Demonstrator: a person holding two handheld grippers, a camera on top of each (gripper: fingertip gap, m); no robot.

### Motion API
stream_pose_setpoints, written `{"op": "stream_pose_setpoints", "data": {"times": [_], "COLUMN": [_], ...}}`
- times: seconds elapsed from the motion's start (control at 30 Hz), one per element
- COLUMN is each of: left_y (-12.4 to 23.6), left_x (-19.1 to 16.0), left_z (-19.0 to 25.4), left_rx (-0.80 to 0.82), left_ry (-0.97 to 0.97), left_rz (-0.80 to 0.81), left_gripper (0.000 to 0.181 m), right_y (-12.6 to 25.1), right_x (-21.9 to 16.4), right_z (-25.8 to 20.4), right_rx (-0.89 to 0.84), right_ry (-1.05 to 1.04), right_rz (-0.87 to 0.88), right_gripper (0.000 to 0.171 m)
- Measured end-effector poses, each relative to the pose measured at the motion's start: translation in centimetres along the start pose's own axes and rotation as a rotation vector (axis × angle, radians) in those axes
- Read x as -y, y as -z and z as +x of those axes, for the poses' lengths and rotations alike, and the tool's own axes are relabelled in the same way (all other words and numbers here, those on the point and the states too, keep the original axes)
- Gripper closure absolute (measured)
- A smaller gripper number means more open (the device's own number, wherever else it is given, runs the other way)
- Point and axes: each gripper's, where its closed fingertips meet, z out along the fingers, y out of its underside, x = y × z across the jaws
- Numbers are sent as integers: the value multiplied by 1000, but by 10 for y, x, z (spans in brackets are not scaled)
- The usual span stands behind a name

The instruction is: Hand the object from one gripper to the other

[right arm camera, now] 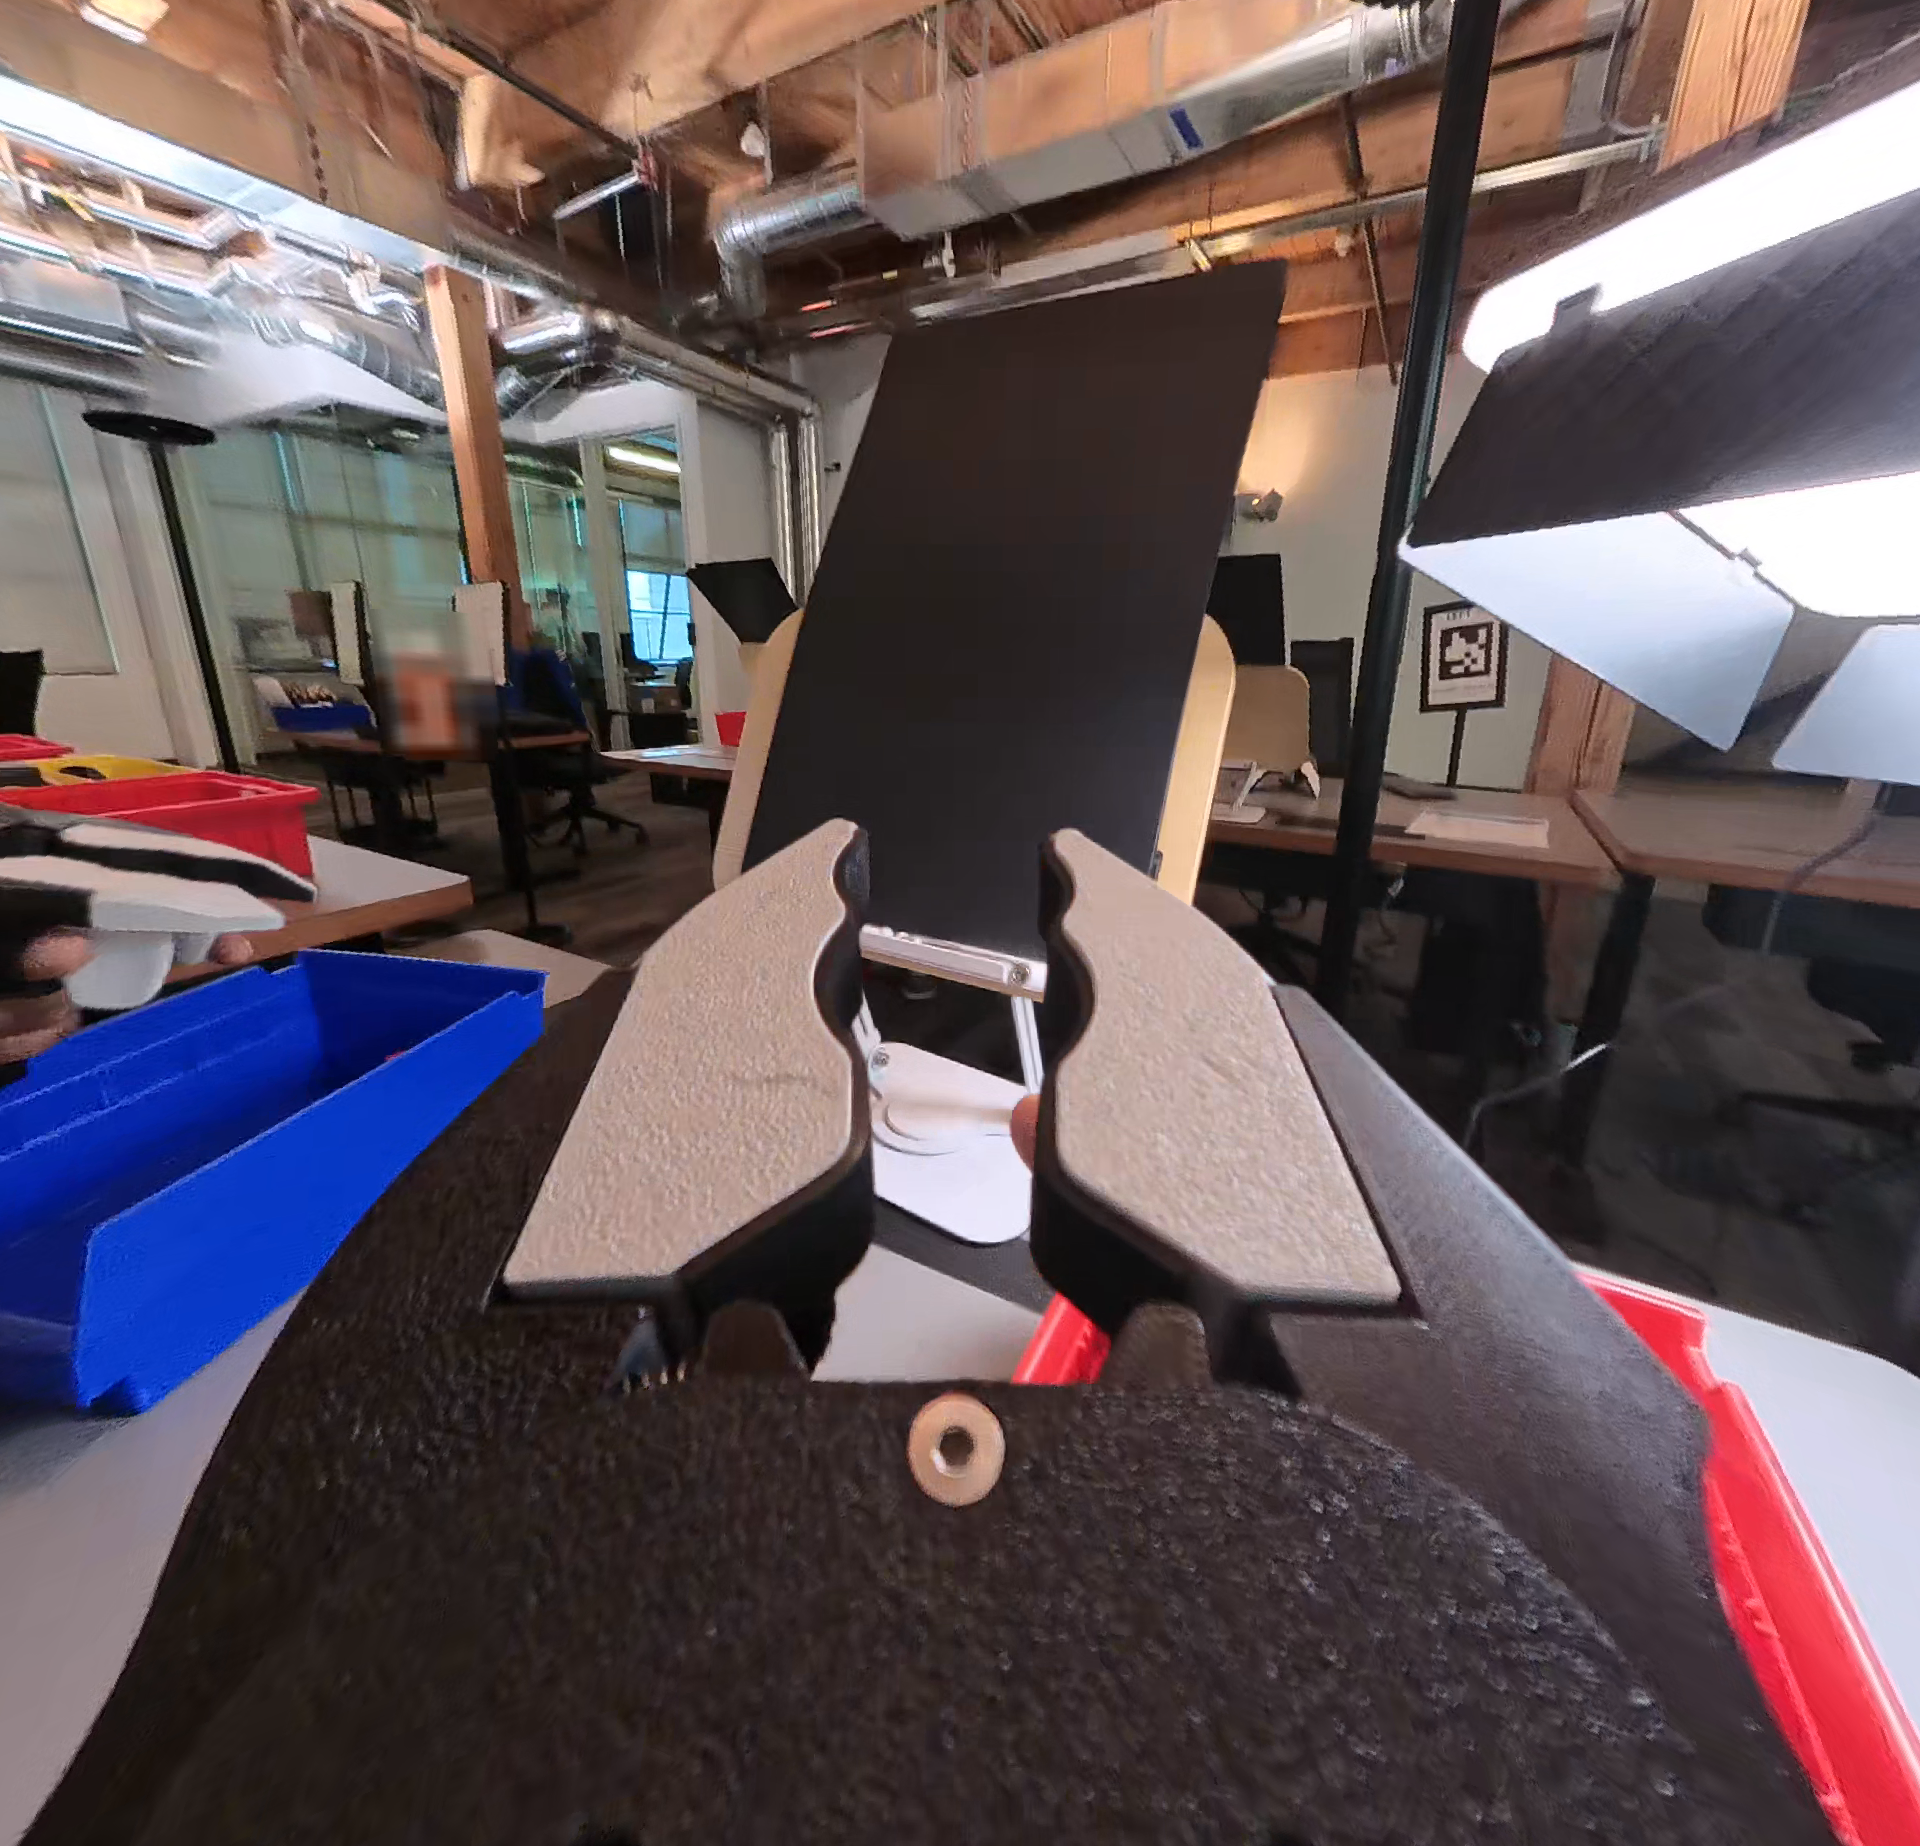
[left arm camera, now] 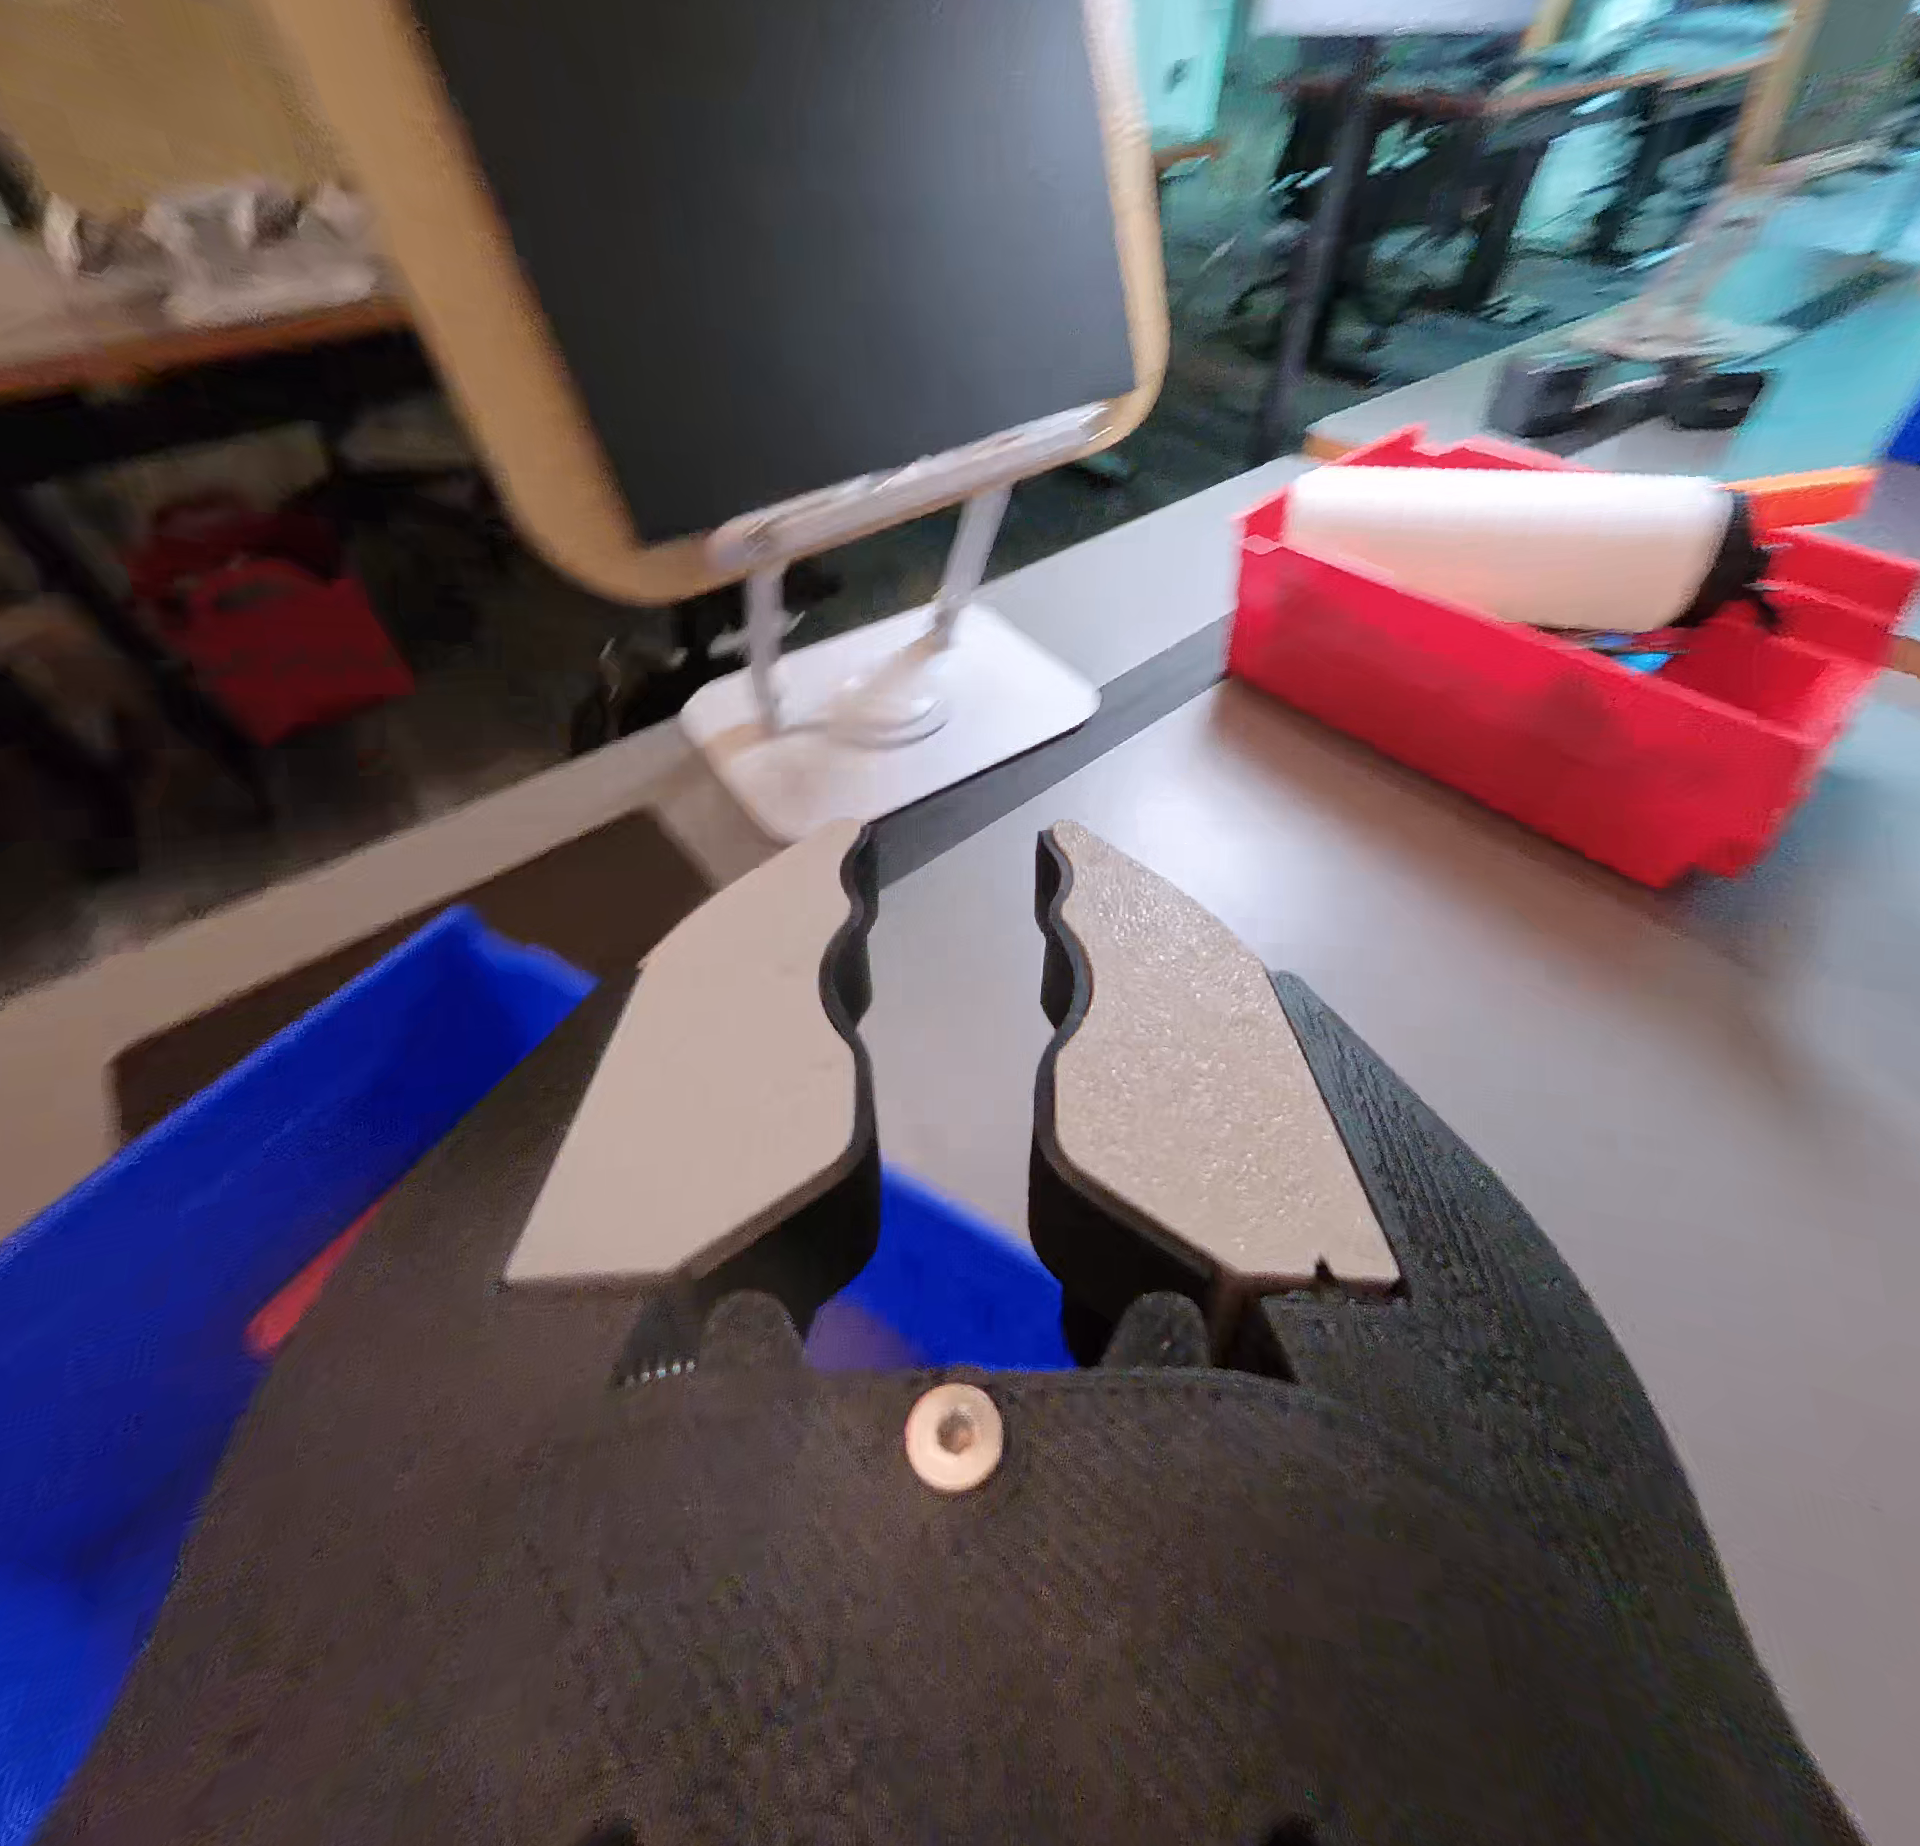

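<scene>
The red bin (left arm camera: 1538, 716) sits on the grey bench (left arm camera: 1299, 965) to the far right in the left wrist view, and a white roll (left arm camera: 1496, 539) with a black end lies across its top, an orange piece (left arm camera: 1808, 492) just behind it; something dark and blue lies deeper inside, too blurred to name. The blue bin (left arm camera: 239, 1152) is at the near left, partly under the left gripper (left arm camera: 951, 846), with a red-orange sliver (left arm camera: 301, 1287) showing in it.

The left gripper's jaws are released, with a clear gap and nothing between them. The right gripper (right arm camera: 951, 851) likewise has its jaws parted and bare.

Only the left wrist view shows the white roll. In the right wrist view the red bin (right arm camera: 1766, 1536) is mostly hidden under the gripper body at the near right, and its contents cannot be seen. The blue bin (right arm camera: 239, 1121) stands at the left, and the part of its inside that shows is bare. Beyond it, at the left edge, the other gripper (right arm camera: 135, 892) appears with fingertips of a hand (right arm camera: 52, 965) on it.

A dark tablet (right arm camera: 1018, 601) on a white stand (right arm camera: 945, 1142) rises straight ahead at the far side of the bench. A black pole (right arm camera: 1403, 549) and bright studio lights (right arm camera: 1662, 570) stand to the right.
</scene>
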Motion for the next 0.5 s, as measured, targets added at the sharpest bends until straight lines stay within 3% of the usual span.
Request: {"op": "stream_pose_setpoints", "data": {"times": [0.2,0.37,0.5], "left_y": [9,-1,-13], "left_x": [-62,-135,-174], "left_z": [-116,-165,-186], "left_rx": [255,279,267], "left_ry": [65,-185,-385], "left_rz": [-373,-781,-974], "left_gripper": [146,138,132], "right_y": [-14,-26,-29], "right_x": [-28,-57,-71], "right_z": [-14,-41,-54], "right_rx": [45,123,160], "right_ry": [-30,2,67], "right_rz": [-65,-173,-229], "right_gripper": [141,140,140]}}
